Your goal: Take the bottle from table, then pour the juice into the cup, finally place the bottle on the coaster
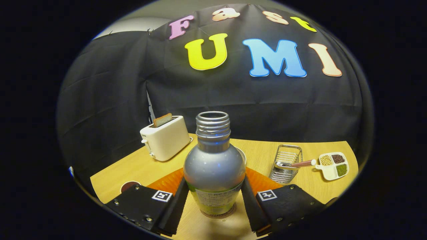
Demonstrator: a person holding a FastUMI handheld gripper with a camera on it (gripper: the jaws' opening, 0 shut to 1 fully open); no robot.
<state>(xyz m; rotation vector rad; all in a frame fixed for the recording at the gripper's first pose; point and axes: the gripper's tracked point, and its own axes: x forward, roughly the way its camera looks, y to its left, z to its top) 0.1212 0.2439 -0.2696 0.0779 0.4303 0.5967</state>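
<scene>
Bottle (214, 166): upright on the table (267, 153), uncapped, threaded neck showing, silver upper body with a label on the lower part; it stands on a round brown coaster (218, 214) whose edge shows under its base.
Gripper (213, 203): the 2 fingers flank the bottle's lower body, 1 on each side, right at its sides; whether they press on it I cannot tell.
Cup (242, 154): directly behind the bottle, just a pale rim visible.
Orange mat (168, 181): behind the bottle, spreading to both sides.
Toaster (165, 138): behind and left of the bottle, a slice of bread (162, 119) in its slot.
Wire rack (286, 163): right of the bottle, a spoon (300, 163) resting across it.
Divided dish (333, 165): right of the rack, filled with seeds.
Dark round object (129, 186): left of the bottle, near the table's front edge.
</scene>
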